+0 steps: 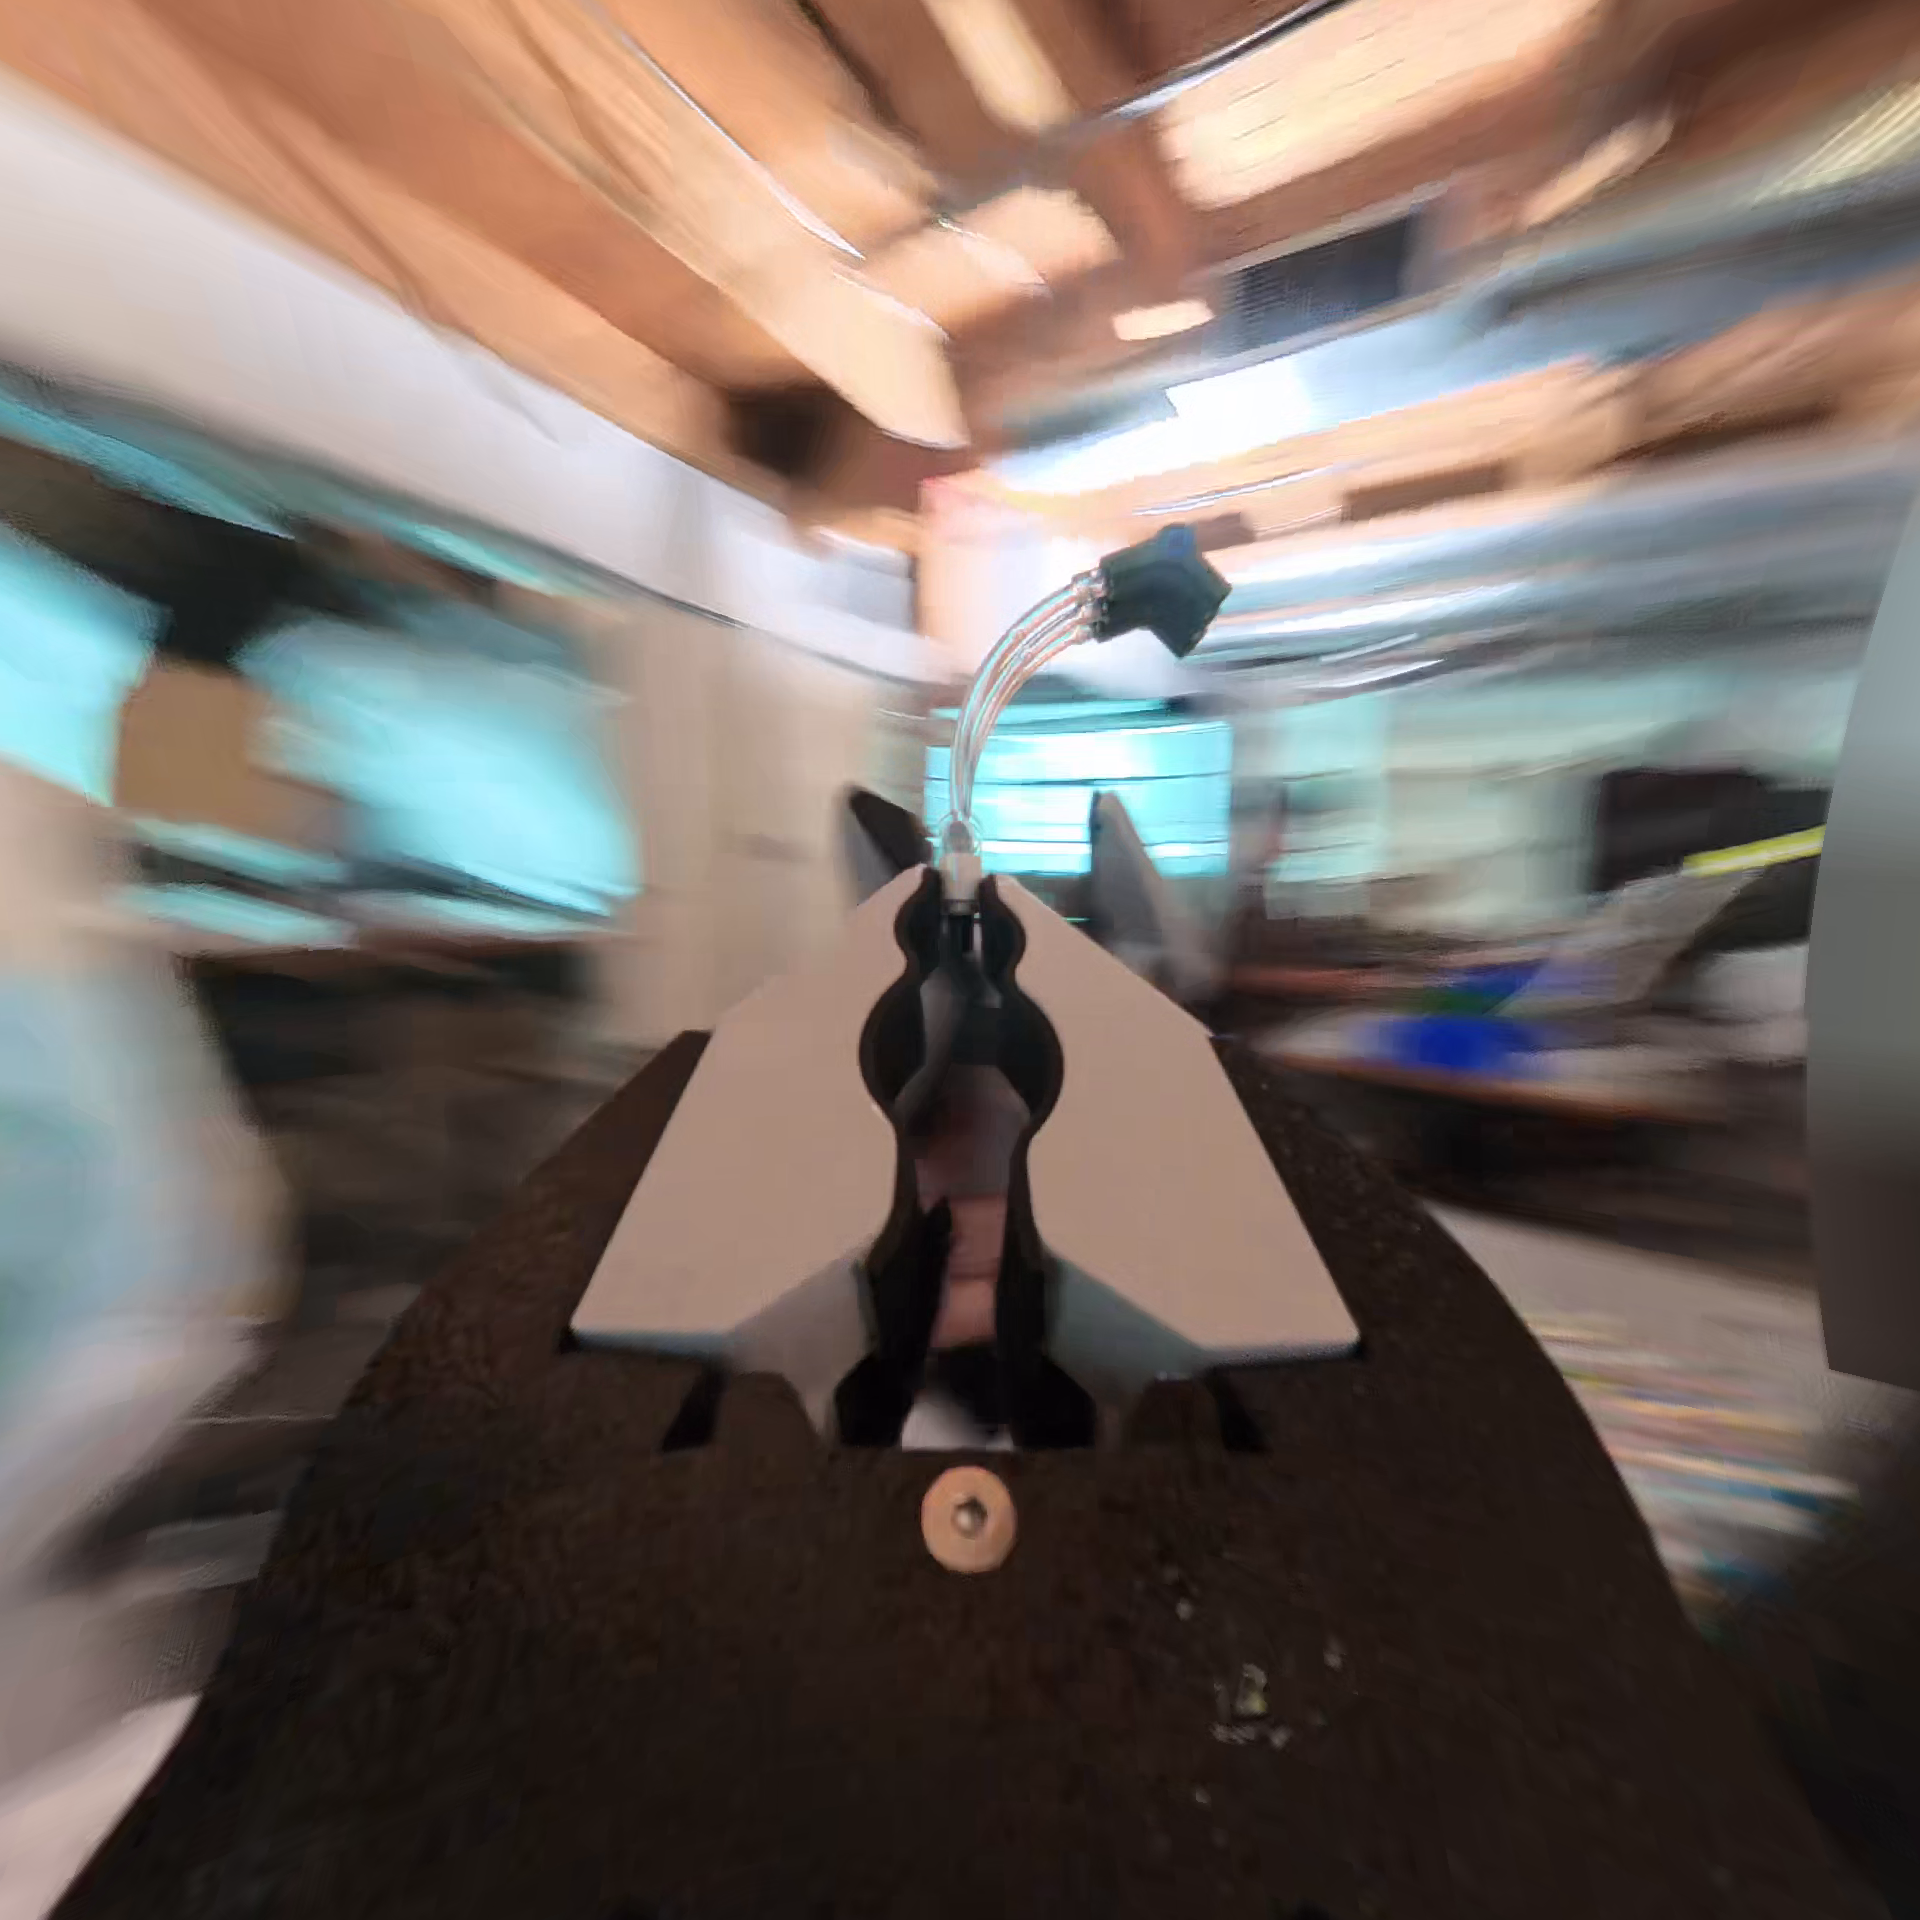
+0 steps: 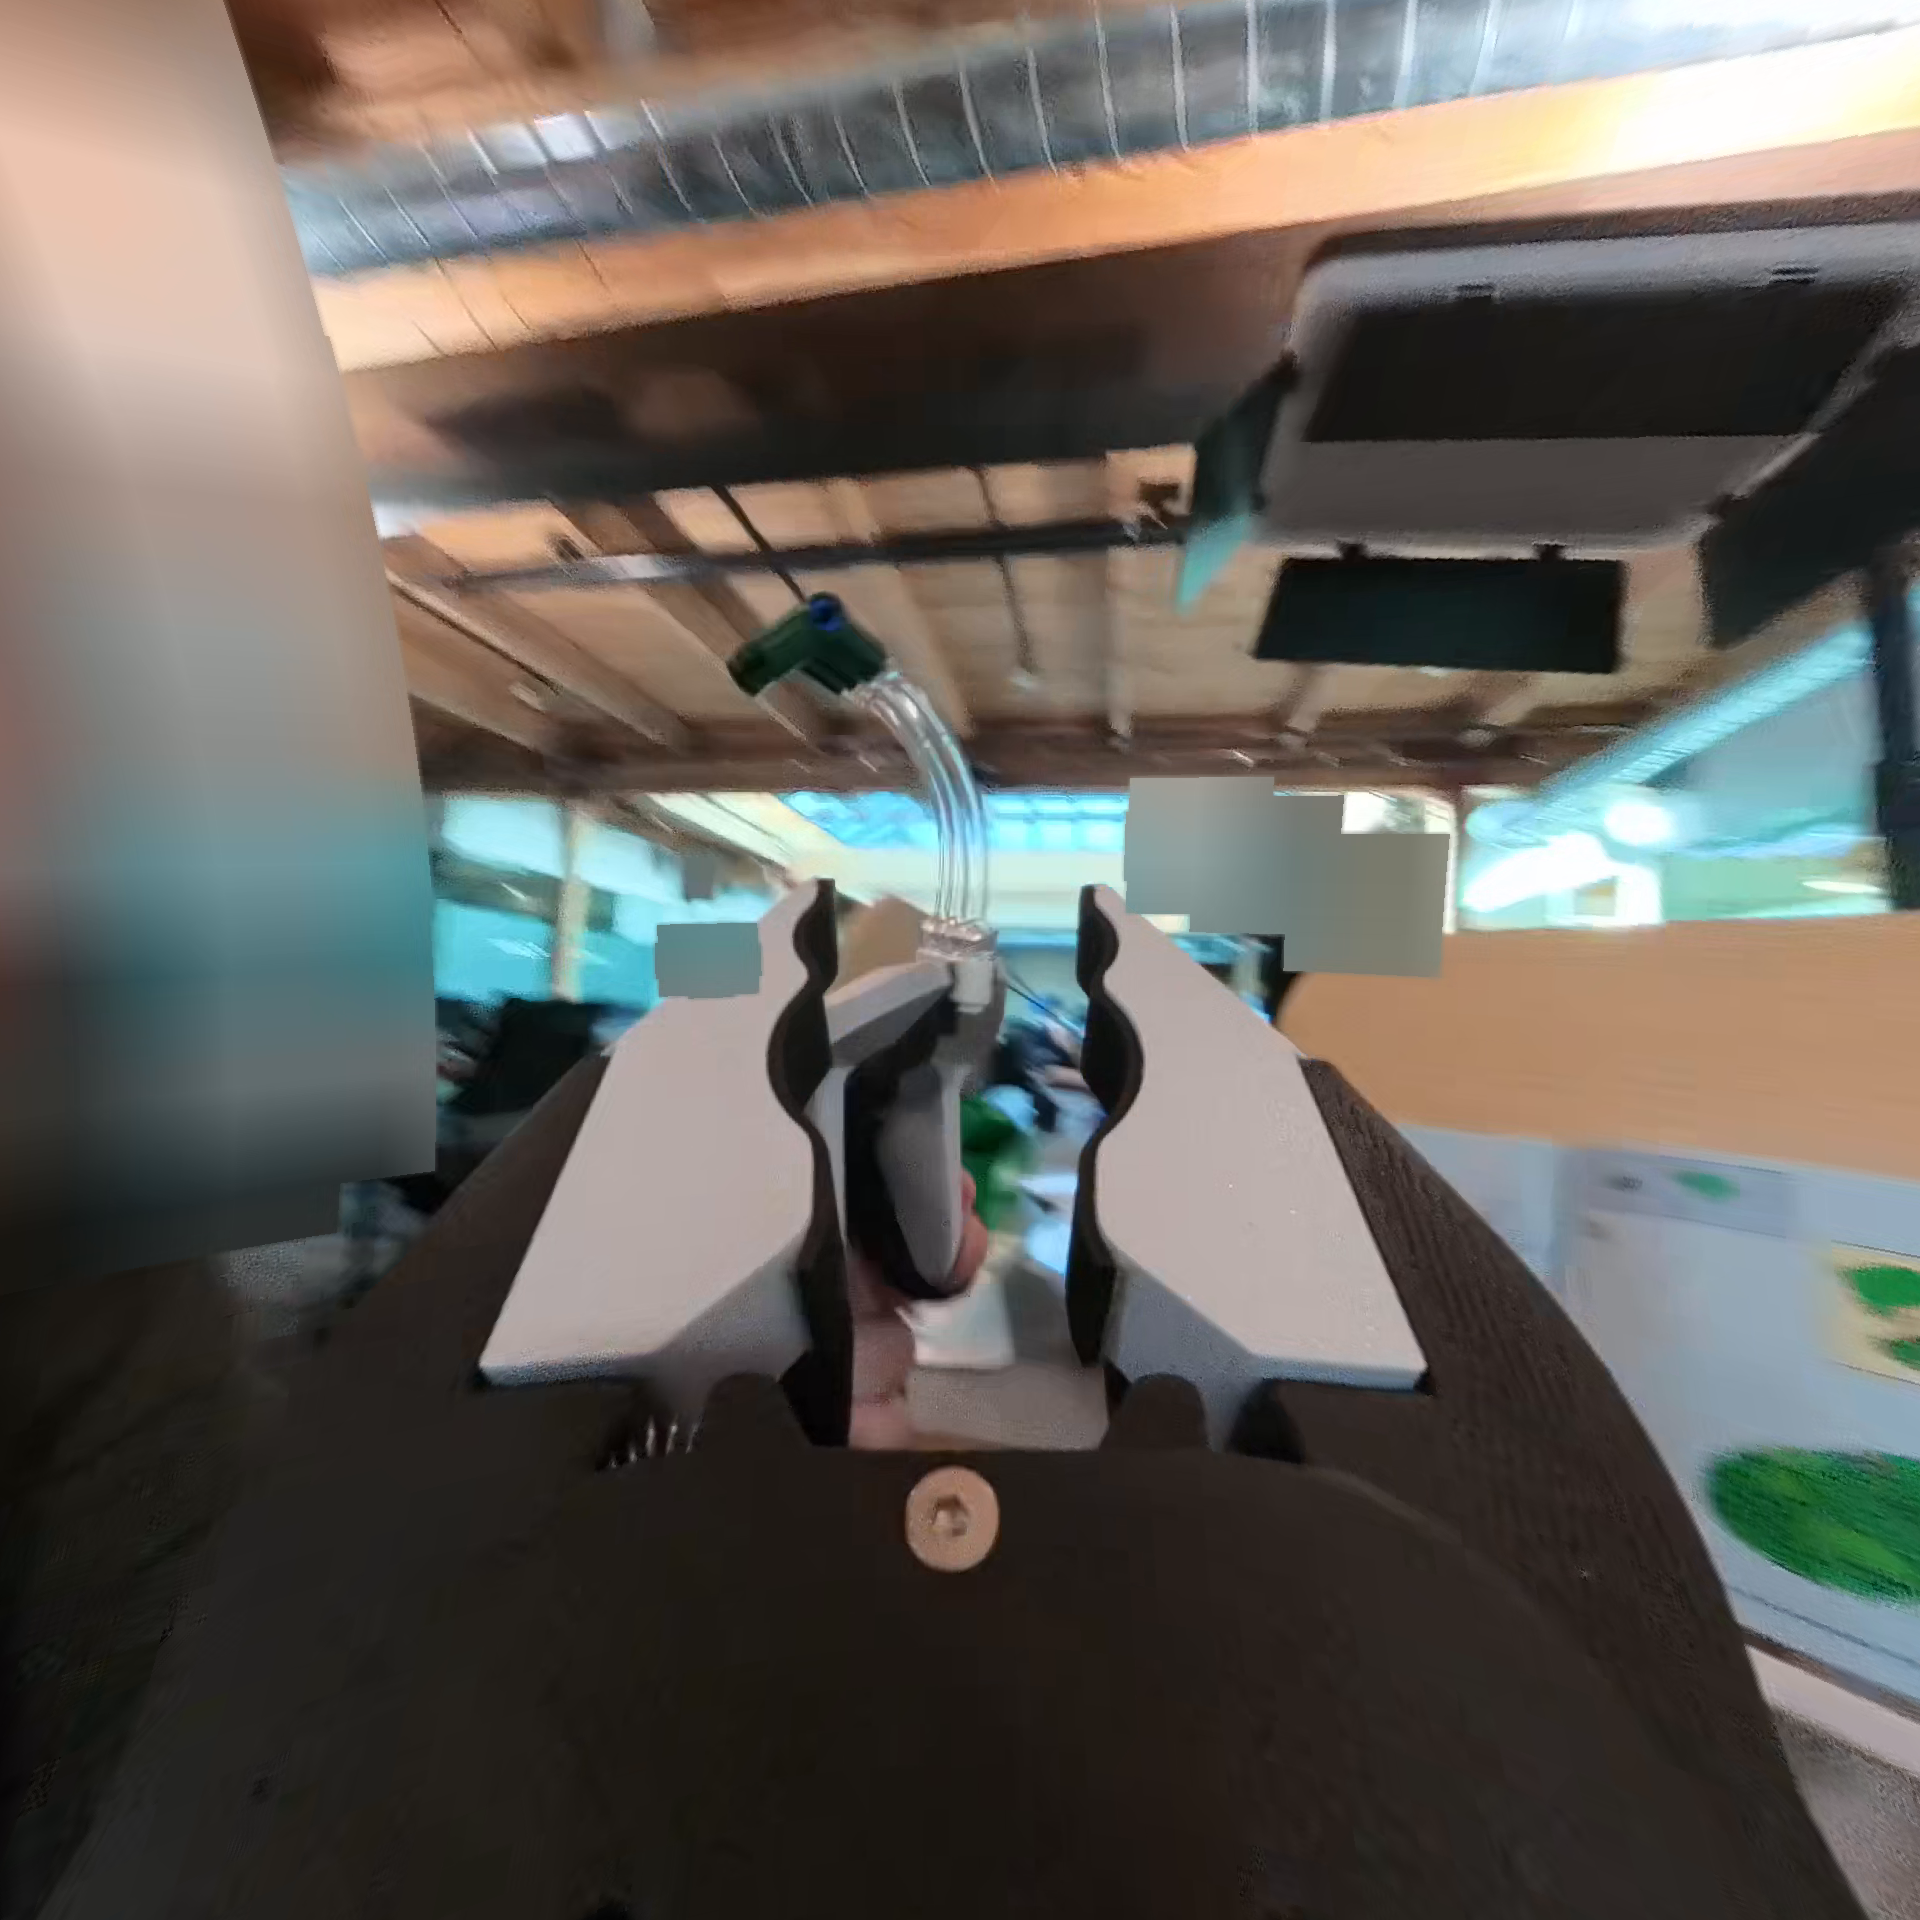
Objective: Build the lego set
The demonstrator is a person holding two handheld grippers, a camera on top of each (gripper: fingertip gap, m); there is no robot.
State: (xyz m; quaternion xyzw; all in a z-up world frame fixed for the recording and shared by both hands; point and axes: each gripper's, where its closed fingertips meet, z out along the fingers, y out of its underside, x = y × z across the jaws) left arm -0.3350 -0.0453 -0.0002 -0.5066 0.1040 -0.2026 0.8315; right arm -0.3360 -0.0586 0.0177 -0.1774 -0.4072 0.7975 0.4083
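The left tongs (image 1: 961, 894) are clamped on the base of a clear curved stem (image 1: 997, 717) tipped with a dark green piece (image 1: 1158, 597), raised well off any tabletop, probably for handover. The right tongs (image 2: 956, 914) are spread apart beside it.

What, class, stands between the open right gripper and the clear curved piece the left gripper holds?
Nothing visible. The right gripper is open, and the clear curved piece rises just beyond its fingertips, pinched at its base by the left gripper. Only air shows between.
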